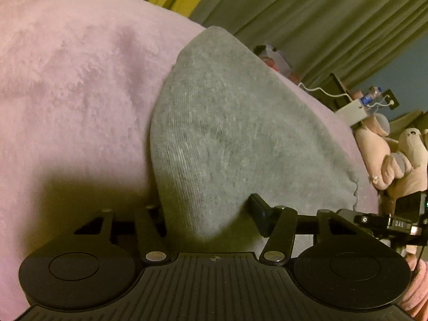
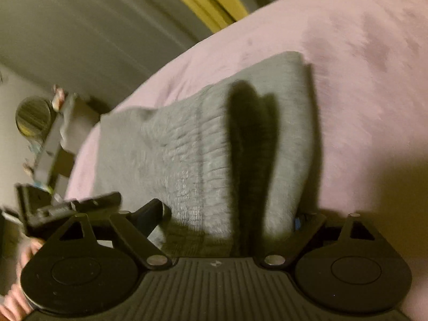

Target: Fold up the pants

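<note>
Left wrist: grey pants (image 1: 235,139) folded flat.

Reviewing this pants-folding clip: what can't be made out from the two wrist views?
- Left wrist view: one finger of the left gripper is covered by the gray pants, so its grip cannot be confirmed.
- Right wrist view: motion blur and a dark shadow obscure the fold; the right gripper has one finger hidden by cloth.
- Both views: the pants' full extent on the pink blanket is unseen.
</note>
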A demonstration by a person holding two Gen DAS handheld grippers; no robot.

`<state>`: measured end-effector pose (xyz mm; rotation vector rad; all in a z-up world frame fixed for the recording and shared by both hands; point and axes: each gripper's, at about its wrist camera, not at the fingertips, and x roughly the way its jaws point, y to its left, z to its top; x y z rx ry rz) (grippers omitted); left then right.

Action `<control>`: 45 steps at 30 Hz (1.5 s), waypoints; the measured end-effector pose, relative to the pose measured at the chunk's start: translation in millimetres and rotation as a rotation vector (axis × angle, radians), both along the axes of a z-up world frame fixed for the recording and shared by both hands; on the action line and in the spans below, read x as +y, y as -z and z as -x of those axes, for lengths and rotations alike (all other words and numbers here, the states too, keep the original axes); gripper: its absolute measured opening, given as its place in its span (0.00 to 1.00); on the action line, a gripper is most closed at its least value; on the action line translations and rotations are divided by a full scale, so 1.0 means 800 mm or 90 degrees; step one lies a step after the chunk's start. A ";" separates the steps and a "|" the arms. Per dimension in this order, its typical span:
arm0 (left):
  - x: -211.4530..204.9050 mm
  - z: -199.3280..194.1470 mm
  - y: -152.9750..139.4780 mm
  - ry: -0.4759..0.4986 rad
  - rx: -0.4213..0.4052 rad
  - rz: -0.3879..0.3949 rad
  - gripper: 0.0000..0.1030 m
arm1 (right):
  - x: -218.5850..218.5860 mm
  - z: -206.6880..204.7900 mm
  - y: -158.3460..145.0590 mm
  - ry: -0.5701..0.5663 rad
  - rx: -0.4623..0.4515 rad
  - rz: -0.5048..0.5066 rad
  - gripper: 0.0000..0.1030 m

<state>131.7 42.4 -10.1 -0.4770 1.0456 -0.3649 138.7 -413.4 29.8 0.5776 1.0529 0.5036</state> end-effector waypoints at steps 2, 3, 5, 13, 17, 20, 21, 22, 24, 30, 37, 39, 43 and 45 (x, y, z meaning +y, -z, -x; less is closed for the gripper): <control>-0.009 -0.003 0.005 0.024 -0.017 -0.017 0.71 | 0.002 -0.006 0.003 0.009 0.004 -0.009 0.96; -0.015 -0.005 0.007 0.035 -0.020 -0.016 0.78 | 0.004 -0.008 0.003 0.022 0.011 -0.025 0.97; -0.023 -0.007 0.002 0.017 -0.018 -0.029 0.76 | 0.019 -0.010 -0.004 0.035 0.001 0.014 0.94; -0.040 0.013 -0.045 -0.001 -0.116 -0.067 0.30 | 0.041 0.017 -0.065 0.041 -0.101 0.107 0.55; -0.046 0.004 -0.083 -0.015 -0.168 -0.068 0.28 | 0.057 0.007 -0.102 0.031 -0.162 0.106 0.54; -0.048 -0.012 -0.097 -0.059 -0.175 -0.170 0.52 | 0.063 -0.016 -0.115 0.040 -0.183 0.121 0.60; -0.048 -0.016 -0.098 -0.088 -0.175 -0.218 0.67 | 0.066 -0.025 -0.113 0.044 -0.179 0.155 0.68; -0.046 -0.017 -0.099 -0.115 -0.178 -0.270 0.77 | 0.067 -0.031 -0.111 0.054 -0.171 0.207 0.87; -0.043 -0.009 -0.099 -0.111 -0.179 -0.327 0.83 | 0.079 -0.035 -0.106 0.096 -0.177 0.336 0.96; -0.062 0.037 -0.040 -0.030 -0.119 -0.335 0.95 | 0.092 0.000 -0.066 0.061 -0.158 0.369 0.96; -0.023 0.065 -0.039 -0.173 -0.094 -0.264 0.96 | 0.091 0.034 -0.069 0.081 -0.172 0.405 0.96; -0.015 0.078 -0.046 -0.174 -0.093 -0.260 0.96 | 0.089 0.045 -0.074 0.088 -0.178 0.417 0.96; -0.019 0.092 -0.030 -0.116 -0.031 -0.216 0.97 | 0.090 0.071 -0.062 0.104 -0.134 0.394 0.96; -0.034 0.095 -0.029 -0.101 -0.031 -0.270 0.96 | 0.082 0.070 -0.066 0.124 -0.128 0.383 0.96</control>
